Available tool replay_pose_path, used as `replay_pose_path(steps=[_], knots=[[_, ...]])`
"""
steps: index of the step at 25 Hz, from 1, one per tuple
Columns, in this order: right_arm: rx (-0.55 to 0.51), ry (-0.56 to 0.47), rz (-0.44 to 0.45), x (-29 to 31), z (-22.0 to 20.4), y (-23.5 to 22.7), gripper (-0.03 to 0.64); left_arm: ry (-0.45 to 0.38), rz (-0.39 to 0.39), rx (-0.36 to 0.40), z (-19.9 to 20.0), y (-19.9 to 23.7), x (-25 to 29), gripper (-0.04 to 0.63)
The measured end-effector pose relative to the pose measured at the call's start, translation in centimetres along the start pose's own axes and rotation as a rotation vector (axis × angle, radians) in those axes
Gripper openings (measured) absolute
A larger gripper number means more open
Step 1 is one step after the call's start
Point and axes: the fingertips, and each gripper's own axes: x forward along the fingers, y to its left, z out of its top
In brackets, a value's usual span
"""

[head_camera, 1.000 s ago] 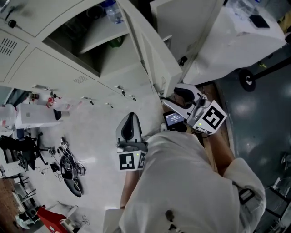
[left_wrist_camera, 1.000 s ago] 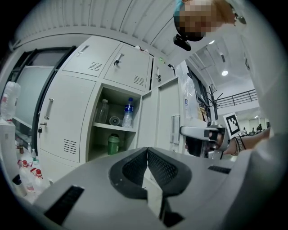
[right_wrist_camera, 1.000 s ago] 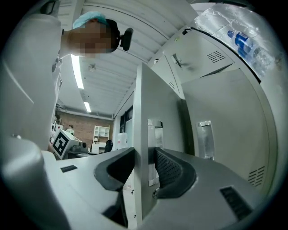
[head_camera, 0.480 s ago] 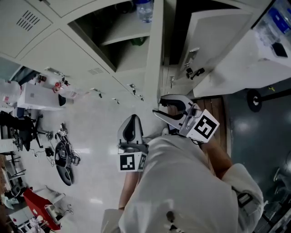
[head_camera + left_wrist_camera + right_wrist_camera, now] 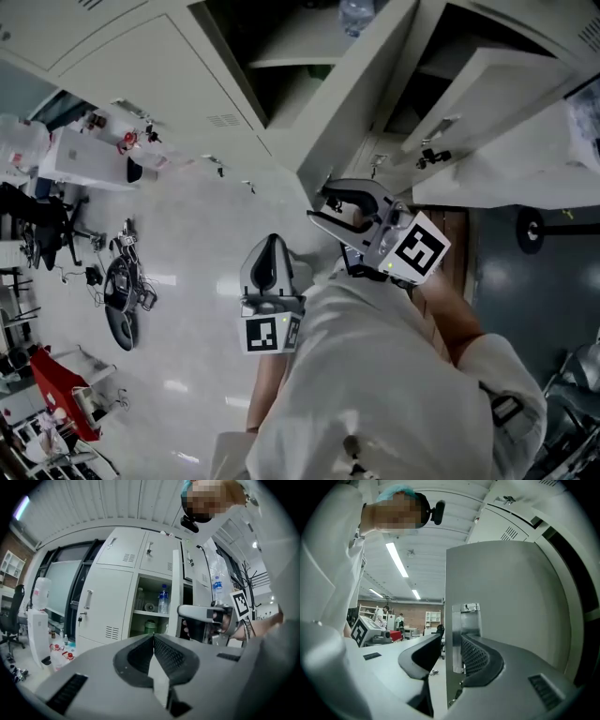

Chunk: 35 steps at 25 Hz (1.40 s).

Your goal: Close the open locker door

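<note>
The open locker door [image 5: 366, 94] is pale grey and slants from the top down to my right gripper [image 5: 319, 206]. Its free edge and metal handle plate [image 5: 463, 630] stand between the jaws of that gripper [image 5: 451, 641]. The right pad lies against the plate, and the left jaw stands a little off the door edge [image 5: 447, 597]. Behind the door the locker compartment [image 5: 281, 47] holds a water bottle [image 5: 163, 599] on a shelf. My left gripper [image 5: 271, 242] hangs below, shut and empty, its pads meeting [image 5: 153, 637] well short of the locker.
A second locker door [image 5: 478, 89] with a latch stands ajar to the right. A white sheeted object [image 5: 525, 159] and a wheel [image 5: 530, 228] are beside it. On the floor at left are a white dispenser [image 5: 80, 159], tangled black gear [image 5: 122, 300] and a red case [image 5: 56, 384].
The head view has turned, so the door now slants up to the right. My right gripper has stayed at the door's free edge. The left gripper has not moved.
</note>
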Motion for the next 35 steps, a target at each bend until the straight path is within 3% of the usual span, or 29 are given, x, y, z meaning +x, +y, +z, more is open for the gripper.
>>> replay_pose_path(steps=[7, 17, 22, 35], knots=[[-0.014, 0.009, -0.03, 4.2, -0.4, -1.3, 0.141, -0.013, 0.019, -0.008, 0.3, 4.0, 0.1, 0.008], [0.018, 0.018, -0.217, 9.2, -0.7, -5.3, 0.098, -0.026, -0.062, -0.019, 2.1, 8.3, 4.6, 0.009], [0.039, 0.006, -0.268, 10.9, -0.9, -7.0, 0.095, -0.015, -0.103, -0.023, 2.2, 9.9, 7.0, 0.009], [-0.037, 0.018, -0.448, 14.3, -0.7, -12.0, 0.067, 0.017, -0.149, -0.04, 1.6, 12.7, 11.3, 0.008]])
